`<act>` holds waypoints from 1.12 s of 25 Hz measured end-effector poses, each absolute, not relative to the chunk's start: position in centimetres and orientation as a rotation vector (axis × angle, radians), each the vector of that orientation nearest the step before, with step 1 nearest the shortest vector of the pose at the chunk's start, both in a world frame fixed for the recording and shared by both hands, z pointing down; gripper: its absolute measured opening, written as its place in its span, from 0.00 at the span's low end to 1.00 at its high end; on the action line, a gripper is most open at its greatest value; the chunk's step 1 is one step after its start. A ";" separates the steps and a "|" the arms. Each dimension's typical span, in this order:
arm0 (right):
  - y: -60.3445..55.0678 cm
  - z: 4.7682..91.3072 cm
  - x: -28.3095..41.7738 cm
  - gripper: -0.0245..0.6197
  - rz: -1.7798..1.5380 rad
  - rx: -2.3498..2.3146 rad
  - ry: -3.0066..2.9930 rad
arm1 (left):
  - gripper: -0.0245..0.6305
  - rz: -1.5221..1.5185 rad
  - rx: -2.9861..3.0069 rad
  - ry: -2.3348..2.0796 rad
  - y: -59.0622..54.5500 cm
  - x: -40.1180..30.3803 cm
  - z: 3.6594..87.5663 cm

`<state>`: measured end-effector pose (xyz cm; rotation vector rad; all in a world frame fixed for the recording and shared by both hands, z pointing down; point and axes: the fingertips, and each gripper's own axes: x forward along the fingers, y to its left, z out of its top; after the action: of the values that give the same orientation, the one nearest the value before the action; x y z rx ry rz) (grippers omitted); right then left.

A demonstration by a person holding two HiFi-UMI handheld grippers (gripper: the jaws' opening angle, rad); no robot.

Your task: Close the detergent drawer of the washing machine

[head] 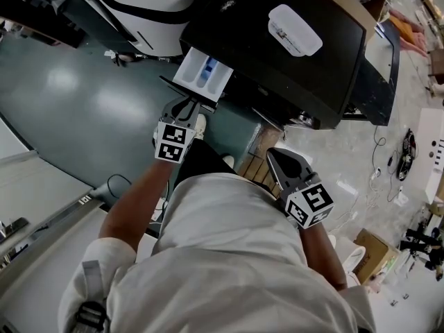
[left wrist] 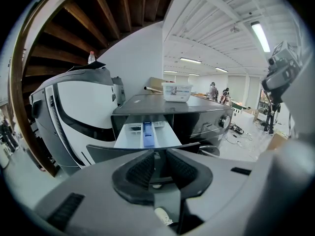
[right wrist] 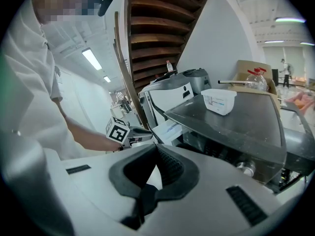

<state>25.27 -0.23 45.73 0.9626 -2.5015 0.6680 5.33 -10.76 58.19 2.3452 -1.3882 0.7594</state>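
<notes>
The dark washing machine (head: 291, 54) has its detergent drawer (head: 202, 73) pulled out: a white tray with a blue insert and a dark front panel. My left gripper (head: 189, 108) sits right at that front panel, jaws nearly together with nothing between them. In the left gripper view the drawer (left wrist: 146, 134) lies straight ahead, its panel edge just beyond the left gripper (left wrist: 156, 154). My right gripper (head: 286, 164) hangs lower right, away from the machine, shut and empty. In the right gripper view, past the right gripper (right wrist: 156, 149), I see the drawer (right wrist: 167, 129) and the left gripper (right wrist: 129, 134).
A white lidded tub (head: 295, 30) rests on the machine's top. A white and grey machine (left wrist: 74, 117) stands to the left of it. Boxes (head: 374, 252) and cables (head: 380, 175) lie on the floor at right. A wooden stair underside (left wrist: 98, 28) looms overhead.
</notes>
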 end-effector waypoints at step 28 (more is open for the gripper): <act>-1.6 46.0 25.7 0.05 0.684 1.036 -2.476 | 0.15 0.748 2.379 -1.343 -13.9 6.5 58.0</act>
<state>25.74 -1.55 45.98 1.0355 -2.4761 0.6843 6.48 -13.94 58.03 2.3787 -1.3432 0.7481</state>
